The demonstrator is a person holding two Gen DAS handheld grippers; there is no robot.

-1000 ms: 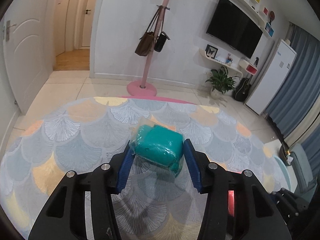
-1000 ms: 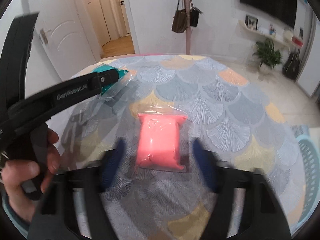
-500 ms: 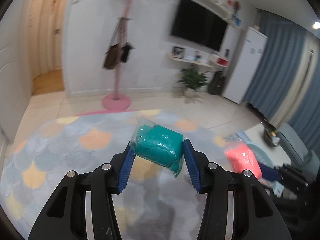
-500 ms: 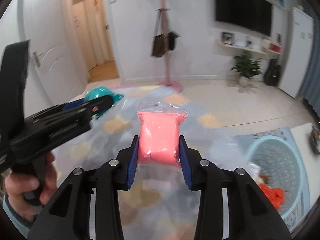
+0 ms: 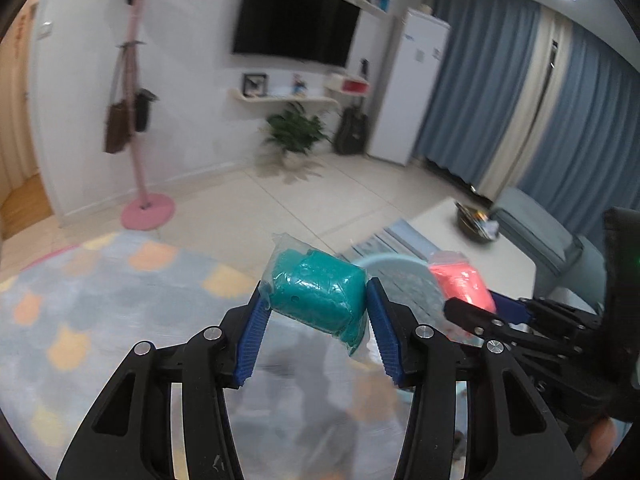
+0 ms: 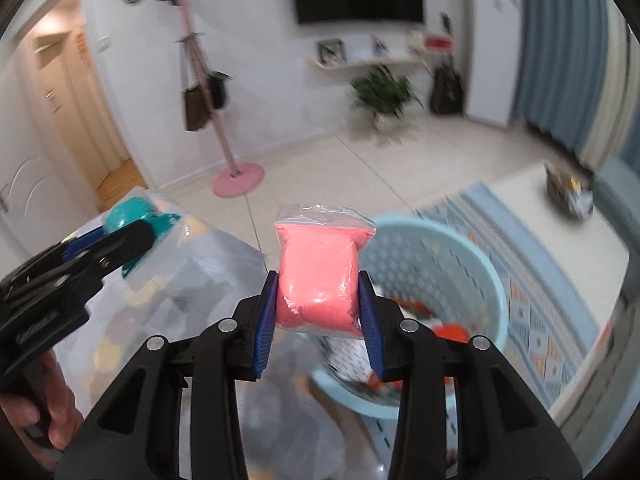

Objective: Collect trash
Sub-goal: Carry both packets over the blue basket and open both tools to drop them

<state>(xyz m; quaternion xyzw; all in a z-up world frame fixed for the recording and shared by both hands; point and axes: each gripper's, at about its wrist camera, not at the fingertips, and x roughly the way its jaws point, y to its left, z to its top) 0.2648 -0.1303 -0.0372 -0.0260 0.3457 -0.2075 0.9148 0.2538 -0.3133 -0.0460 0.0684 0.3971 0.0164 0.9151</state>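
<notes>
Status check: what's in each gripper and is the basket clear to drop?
Left gripper shut on teal bag. Right gripper shut on pink bag. Blue basket just ahead, already holding trash. Nothing blocking.

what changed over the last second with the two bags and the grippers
The right gripper closed on the pink bag, which lay on the rug a second ago, and lifted it. Both grippers then swung right, bringing the light blue basket into view just behind the pink bag. Unchanged: the left gripper keeps the teal bag clamped between its fingers.
</notes>
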